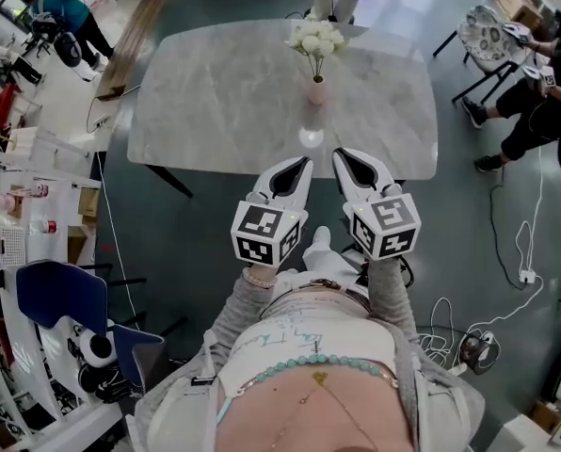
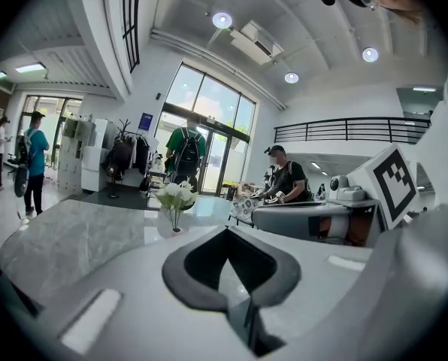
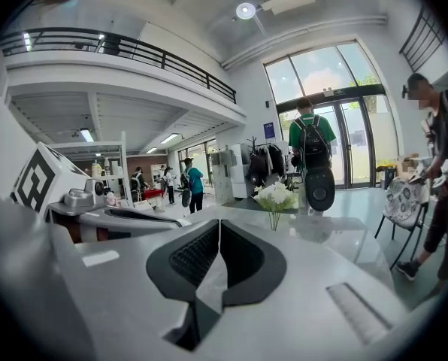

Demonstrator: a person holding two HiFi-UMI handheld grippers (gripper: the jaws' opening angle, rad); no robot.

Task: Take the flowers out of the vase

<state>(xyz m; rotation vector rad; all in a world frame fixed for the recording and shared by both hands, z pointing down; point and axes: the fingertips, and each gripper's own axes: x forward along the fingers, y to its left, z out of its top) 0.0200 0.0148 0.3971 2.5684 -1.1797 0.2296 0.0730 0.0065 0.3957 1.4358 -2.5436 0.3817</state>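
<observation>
Claws pressed together, both of them: left gripper and right gripper hover side by side, just apart, their tips over the near edge of a pale marble table. Each gripper view shows the dark pads meeting at the tip with nothing caught between them.

White flowers stand upright in a small pink vase. It sits on the tabletop's midline, nearer the far edge and well apart from both grippers. Bare marble lies on every side of the vase (a bright glare spot marks the stone between vase and grippers), and open tabletop runs from the near edge up to it.

Beyond the table's rounded right corner, a seated person and a patterned chair occupy the floor, with cables trailing nearer the camera. A blue chair stands at lower left, apart from the table's left edge.
</observation>
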